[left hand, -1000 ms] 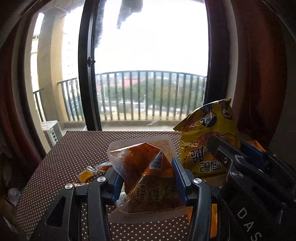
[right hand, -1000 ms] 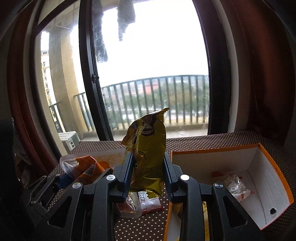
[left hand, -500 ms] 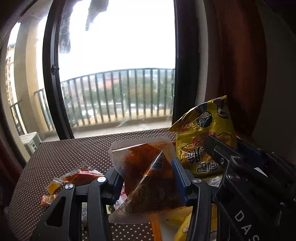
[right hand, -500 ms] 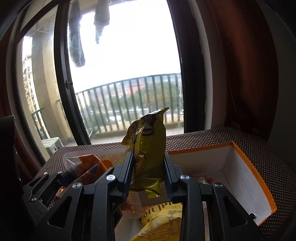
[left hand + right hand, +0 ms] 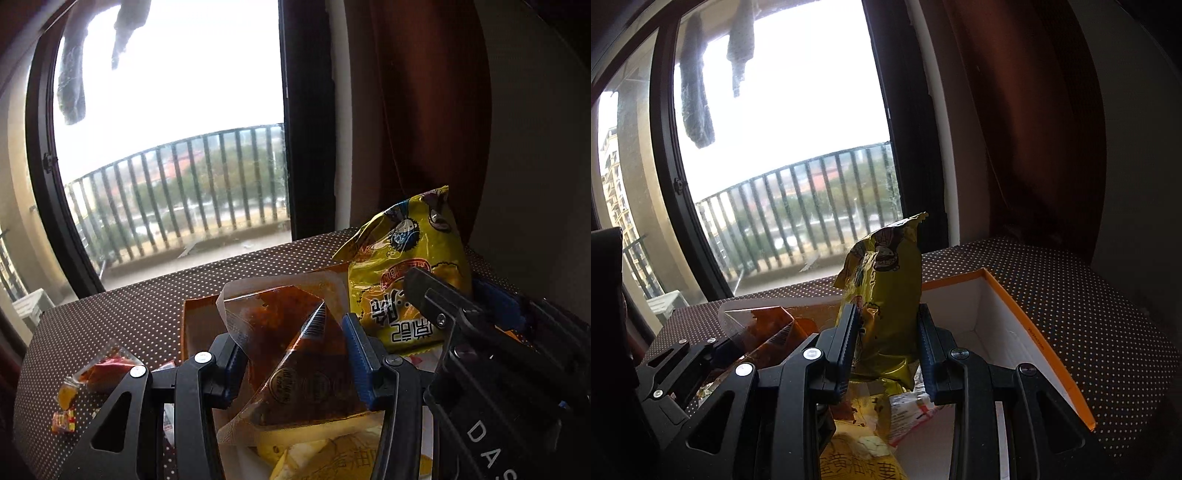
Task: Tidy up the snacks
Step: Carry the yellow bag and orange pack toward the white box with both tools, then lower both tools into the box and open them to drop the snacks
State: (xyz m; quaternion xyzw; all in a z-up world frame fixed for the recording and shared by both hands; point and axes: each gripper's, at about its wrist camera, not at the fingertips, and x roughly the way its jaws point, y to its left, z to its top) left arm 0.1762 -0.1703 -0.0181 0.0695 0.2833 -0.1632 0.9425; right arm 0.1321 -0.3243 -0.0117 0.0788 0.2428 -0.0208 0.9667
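My left gripper (image 5: 291,350) is shut on an orange-brown snack pouch (image 5: 291,354) with a clear border, held above the left part of an orange-rimmed white box (image 5: 1027,325). Beside it, my right gripper (image 5: 886,339) is shut on a yellow snack bag (image 5: 886,295), which stands upright over the box's middle. In the left wrist view the yellow bag (image 5: 406,273) and the right gripper's black body show at the right. Other yellow packets (image 5: 864,458) lie inside the box below both grippers.
The box sits on a brown dotted tablecloth (image 5: 122,321). A few small wrapped snacks (image 5: 99,373) lie on the cloth to the left of the box. A window with a balcony railing (image 5: 177,192) is behind, and a dark red curtain (image 5: 417,110) hangs at right.
Both grippers have carried their packets to the right, from over the tablecloth to above the box. The loose snacks now lie farther left in the left wrist view.
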